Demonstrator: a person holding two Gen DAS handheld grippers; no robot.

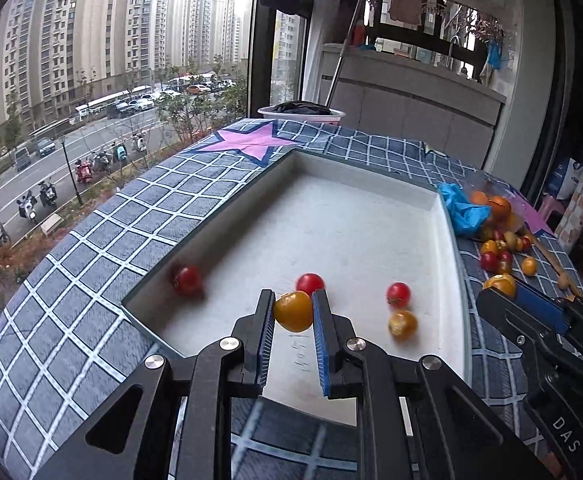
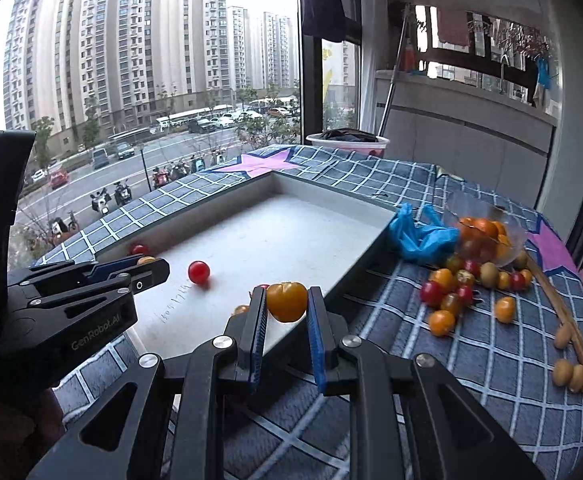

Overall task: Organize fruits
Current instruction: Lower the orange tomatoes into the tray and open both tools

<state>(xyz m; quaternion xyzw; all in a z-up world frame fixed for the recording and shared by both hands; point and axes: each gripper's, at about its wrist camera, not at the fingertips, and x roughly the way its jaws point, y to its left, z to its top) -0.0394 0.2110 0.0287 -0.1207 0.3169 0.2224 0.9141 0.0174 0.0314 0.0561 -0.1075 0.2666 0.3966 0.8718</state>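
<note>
Two round orange tomatoes (image 1: 293, 311) (image 2: 287, 302), glossy, jaw-pinched

My left tongs (image 1: 293, 310) are over the near end of the white tray (image 1: 355, 176), and they pinch a yellow tomato (image 1: 293, 311). The far half of the tray floor is bare, so I can move there. Near my tips the way is busy: three red tomatoes (image 1: 310, 283) and one yellow one (image 1: 402, 325) lie loose on the floor. The tray's walls stand up all around.

My right tongs (image 2: 287, 302) are at the tray's near right edge and pinch another yellow tomato (image 2: 287, 301). To their right, the cloth (image 2: 371, 304) is crowded with a pile of small tomatoes (image 2: 447, 292), a blue bag (image 2: 415, 236) and a glass bowl (image 2: 487, 232). My left tongs block the left side.
</note>
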